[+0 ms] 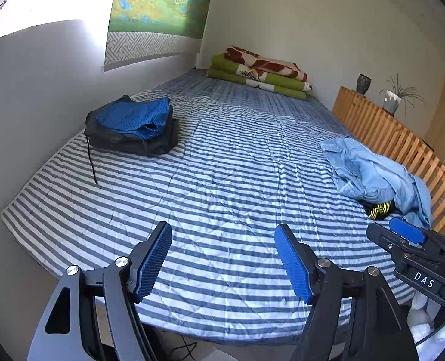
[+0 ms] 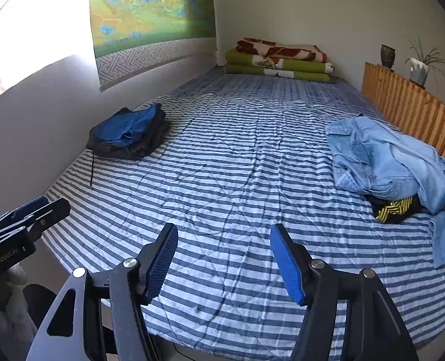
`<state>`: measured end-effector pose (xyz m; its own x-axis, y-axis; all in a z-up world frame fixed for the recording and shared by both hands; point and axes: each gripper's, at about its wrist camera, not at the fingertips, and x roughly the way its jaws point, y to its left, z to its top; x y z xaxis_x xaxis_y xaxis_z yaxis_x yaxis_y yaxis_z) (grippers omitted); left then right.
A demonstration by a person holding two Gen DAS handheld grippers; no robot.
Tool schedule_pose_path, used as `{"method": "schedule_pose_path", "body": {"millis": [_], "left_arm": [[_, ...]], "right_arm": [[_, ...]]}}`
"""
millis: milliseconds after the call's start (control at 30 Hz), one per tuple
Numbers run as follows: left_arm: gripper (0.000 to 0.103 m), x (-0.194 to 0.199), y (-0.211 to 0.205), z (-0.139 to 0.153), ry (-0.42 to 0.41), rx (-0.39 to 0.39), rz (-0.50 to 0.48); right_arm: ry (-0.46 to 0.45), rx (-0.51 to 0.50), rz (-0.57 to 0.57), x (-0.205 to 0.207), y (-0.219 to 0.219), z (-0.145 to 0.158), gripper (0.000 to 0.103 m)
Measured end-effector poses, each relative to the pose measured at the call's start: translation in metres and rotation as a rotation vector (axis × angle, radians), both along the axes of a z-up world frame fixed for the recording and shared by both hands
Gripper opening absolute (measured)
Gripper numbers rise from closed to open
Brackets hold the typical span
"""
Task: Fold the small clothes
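Two grippers, both up over the near edge of the bed, nothing in either.

Left wrist view:
- Your left gripper (image 1: pixel 224 260): fingers spread wide, released, blue pads facing each other, bare striped sheet (image 1: pixel 237 162) between them.
- Your right gripper (image 1: pixel 403 234): shows at the right edge, side-on; can't tell from here if it's spread or clenched.
- Denim clothes (image 1: pixel 375 174): crumpled heap on the right side of the bed, just beside the wooden slat rail (image 1: pixel 387 132).
- Yellow-black item (image 1: pixel 378 209): pokes out from under the denim's near edge, touching it.
- Folded stack (image 1: pixel 132 126): blue piece on top of dark ones, left side near the wall, a cord trailing toward you.

Right wrist view:
- Your right gripper (image 2: pixel 224 260): fingers apart, released, empty, over the sheet.
- Your left gripper (image 2: pixel 26 216): at the left edge, off the bed's corner.
- Denim clothes (image 2: pixel 387 162): ahead and to the right, well apart from the fingers.
- Folded stack (image 2: pixel 129 134): far left by the wall.
- Blankets (image 2: pixel 279 60): folded pile at the far end.
- Potted plant (image 2: pixel 418 69): on the ledge behind the rail.
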<state>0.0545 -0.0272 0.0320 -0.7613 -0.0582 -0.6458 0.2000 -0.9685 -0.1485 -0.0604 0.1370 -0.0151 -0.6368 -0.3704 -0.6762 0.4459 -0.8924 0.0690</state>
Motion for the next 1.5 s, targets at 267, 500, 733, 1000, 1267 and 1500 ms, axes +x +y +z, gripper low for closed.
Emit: {"method": "schedule_pose_path", "body": {"millis": [267,500,733,1000,1267,1500], "left_arm": [[0.081,0.029,0.025,0.018,0.004,0.032,-0.046],[0.091,0.044,0.038,0.043,0.035,0.003,-0.066],[0.095,0.036,0.036,0.036,0.004,0.000,-0.068],[0.095,0.018,0.026,0.018,-0.037,-0.003,-0.051],[0.095,0.002,0.017,0.006,-0.062,-0.026,-0.018],[0.096,-0.014,0.017,-0.001,-0.082,-0.046,-0.018]], "right_arm": [[0.018,0.011,-0.026,0.034,0.022,0.007,0.060],[0.072,0.007,-0.032,0.049,0.032,0.024,0.060],[0.075,0.014,-0.046,0.043,0.032,0.017,0.061],[0.022,0.046,-0.052,0.030,0.031,-0.008,0.061],[-0.007,0.059,-0.036,0.021,0.026,-0.019,0.061],[-0.028,0.046,-0.063,0.009,0.031,-0.023,0.061]]}}
